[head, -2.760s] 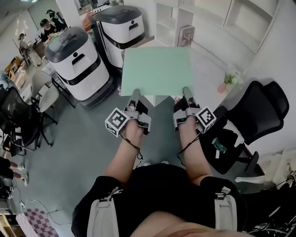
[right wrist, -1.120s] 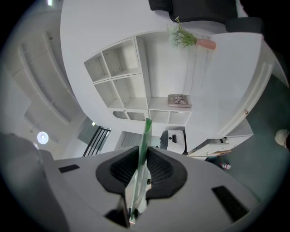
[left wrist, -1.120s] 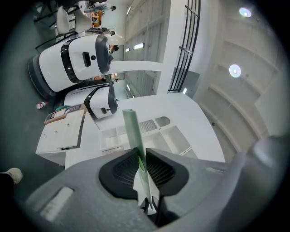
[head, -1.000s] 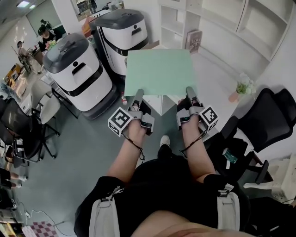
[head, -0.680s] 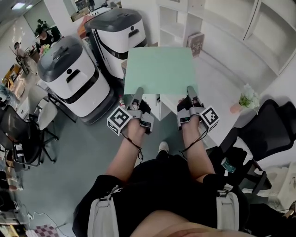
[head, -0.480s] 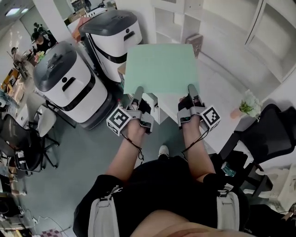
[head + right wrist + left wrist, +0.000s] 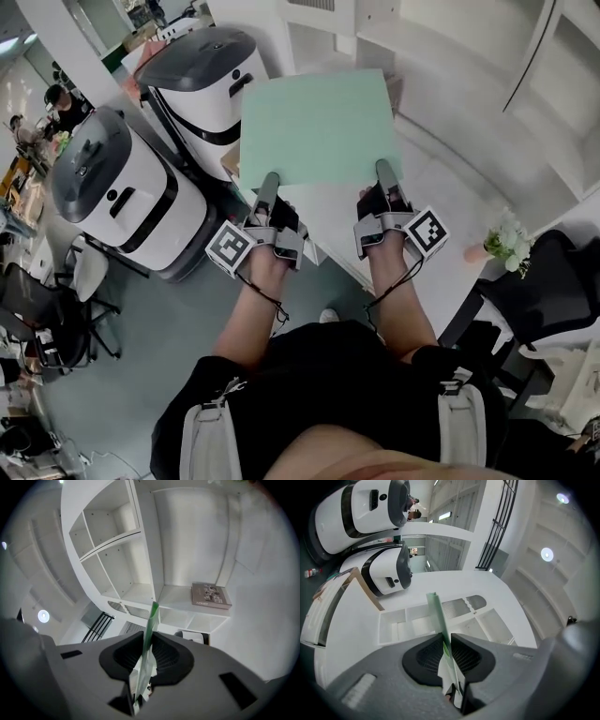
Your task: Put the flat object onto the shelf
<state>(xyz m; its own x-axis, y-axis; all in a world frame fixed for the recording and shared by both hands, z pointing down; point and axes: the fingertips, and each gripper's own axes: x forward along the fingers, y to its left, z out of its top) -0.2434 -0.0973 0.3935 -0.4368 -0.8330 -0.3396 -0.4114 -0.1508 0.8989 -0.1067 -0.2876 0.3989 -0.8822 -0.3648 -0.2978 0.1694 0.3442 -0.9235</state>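
A flat pale green sheet (image 7: pixel 317 127) is held level in the air in front of the person. My left gripper (image 7: pixel 267 183) is shut on its near left edge, and my right gripper (image 7: pixel 383 172) is shut on its near right edge. In the left gripper view the sheet (image 7: pixel 438 616) shows edge-on, pinched between the dark pads. In the right gripper view the sheet (image 7: pixel 150 620) also stands edge-on between the pads. The white shelf unit (image 7: pixel 140 592) rises ahead with open compartments; the shelf (image 7: pixel 450 56) fills the head view's upper right.
Two white and grey machines (image 7: pixel 112 197) (image 7: pixel 202 80) stand at the left. A book (image 7: pixel 211 596) lies flat in one shelf compartment. A small potted plant (image 7: pixel 502 246) and a black office chair (image 7: pixel 553 300) are at the right. A white counter (image 7: pixel 441 202) runs below the shelf.
The person has stepped closer to the shelf and the sheet has risen higher in the view. The machines have slid left and down. Both grips on the sheet are unchanged.
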